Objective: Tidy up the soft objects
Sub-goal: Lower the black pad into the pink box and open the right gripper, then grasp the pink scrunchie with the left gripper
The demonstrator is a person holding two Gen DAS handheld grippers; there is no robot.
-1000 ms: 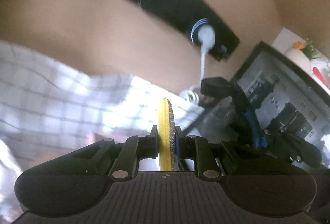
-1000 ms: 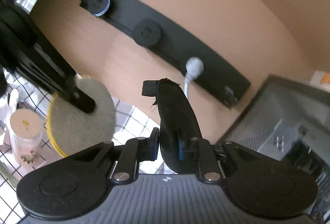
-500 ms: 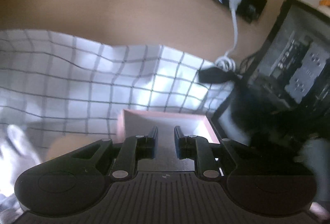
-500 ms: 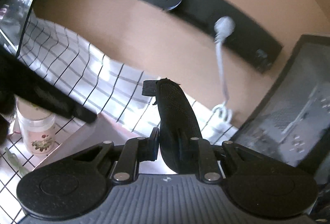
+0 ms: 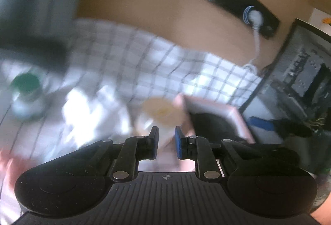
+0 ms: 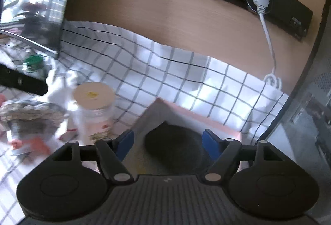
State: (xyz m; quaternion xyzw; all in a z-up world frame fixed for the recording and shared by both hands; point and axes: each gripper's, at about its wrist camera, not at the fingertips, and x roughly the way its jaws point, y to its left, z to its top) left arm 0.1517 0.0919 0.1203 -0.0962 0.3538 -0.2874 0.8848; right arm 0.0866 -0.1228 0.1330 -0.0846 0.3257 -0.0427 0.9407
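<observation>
A black soft pad point(image 6: 175, 142) lies inside a pink box point(image 6: 206, 119) on the checked cloth; it also shows in the left wrist view point(image 5: 213, 123), with the box rim point(image 5: 238, 117) around it. My right gripper point(image 6: 167, 142) is open wide just above the black pad, empty. My left gripper point(image 5: 166, 144) stands with its jaws a small gap apart, holding nothing, to the left of the box. The left view is blurred by motion.
A white jar with a tan lid point(image 6: 94, 109) stands left of the box, also in the left wrist view point(image 5: 161, 113). A green-capped bottle point(image 6: 33, 63), a crumpled grey wrapper point(image 6: 31, 115), a computer case point(image 5: 300, 71) at right, a wall socket strip point(image 6: 258, 1).
My right gripper opened and dropped the black pad into the pink box. My left gripper, which let go of the yellow sponge earlier, swung left away from the box.
</observation>
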